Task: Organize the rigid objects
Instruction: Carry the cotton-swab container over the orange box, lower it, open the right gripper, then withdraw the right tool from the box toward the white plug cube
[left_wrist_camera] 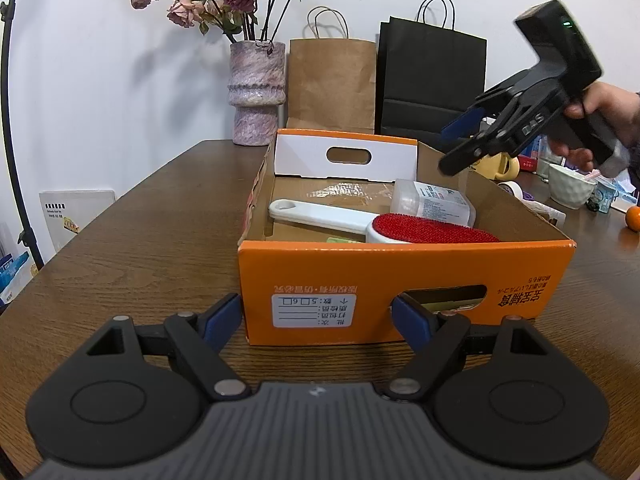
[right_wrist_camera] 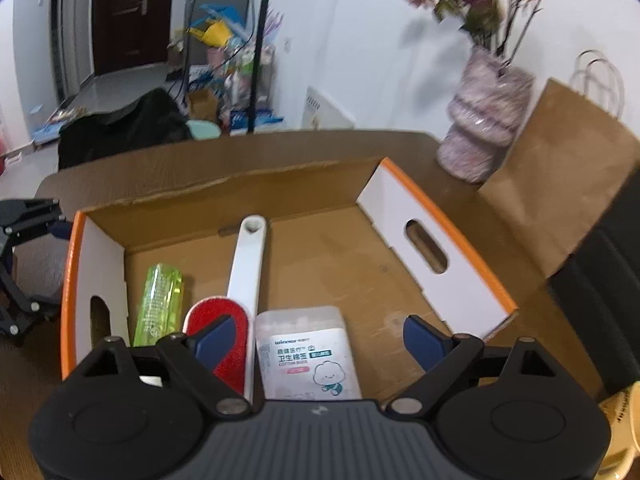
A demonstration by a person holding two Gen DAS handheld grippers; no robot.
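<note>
An open orange cardboard box [left_wrist_camera: 400,268] stands on the wooden table; it also shows in the right wrist view [right_wrist_camera: 460,248]. Inside lie a white lint brush with a red pad [left_wrist_camera: 424,230] [right_wrist_camera: 244,268], a clear cotton-swab box [left_wrist_camera: 434,202] [right_wrist_camera: 306,352] and a green translucent case [right_wrist_camera: 158,300]. My left gripper [left_wrist_camera: 318,318] is open and empty, low in front of the box's near wall. My right gripper [right_wrist_camera: 316,338] is open and empty, hovering above the box's right side; it also shows in the left wrist view [left_wrist_camera: 460,146].
A pink vase with dried roses [left_wrist_camera: 256,92], a brown paper bag [left_wrist_camera: 330,84] and a black paper bag [left_wrist_camera: 430,80] stand behind the box. A white bowl [left_wrist_camera: 570,186], a yellow mug [left_wrist_camera: 498,164] and an orange [left_wrist_camera: 633,218] crowd the table's right side.
</note>
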